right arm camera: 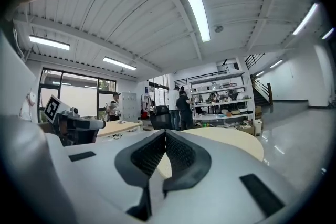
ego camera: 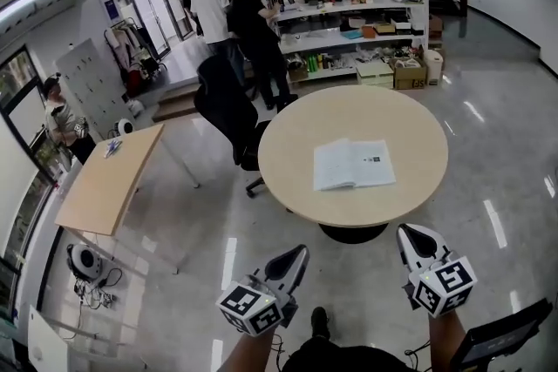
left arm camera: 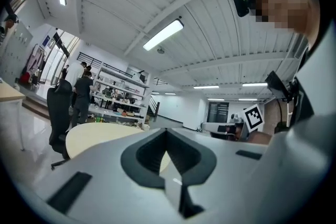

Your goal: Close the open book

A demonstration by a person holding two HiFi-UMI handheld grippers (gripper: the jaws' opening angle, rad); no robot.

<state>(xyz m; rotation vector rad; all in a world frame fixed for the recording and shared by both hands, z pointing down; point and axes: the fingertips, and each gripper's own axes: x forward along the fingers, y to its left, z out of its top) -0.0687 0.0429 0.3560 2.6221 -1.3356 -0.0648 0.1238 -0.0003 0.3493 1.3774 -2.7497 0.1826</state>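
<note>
Task not begun: the white open paperback book (ego camera: 353, 164) lies flat, its pages spread and facing up, near the middle of the round pale-wood pedestal table (ego camera: 392, 122), and nothing is touching it. Everything is left to do: the approach, contact with one half of the book, and the fold onto the other. The left white hand-held gripper with its marker cube (ego camera: 301, 253) and the right white hand-held gripper with its marker cube (ego camera: 410, 233) are both held over the glossy floor on the near side of the table, well apart from the book. The book lies ahead of them, roughly between their two lines of aim. In each gripper view the dark pads meet at the tip with nothing between them, so both are clenched and empty. Only the table edge shows beyond the jaws in those views; the book itself cannot be made out there.
</note>
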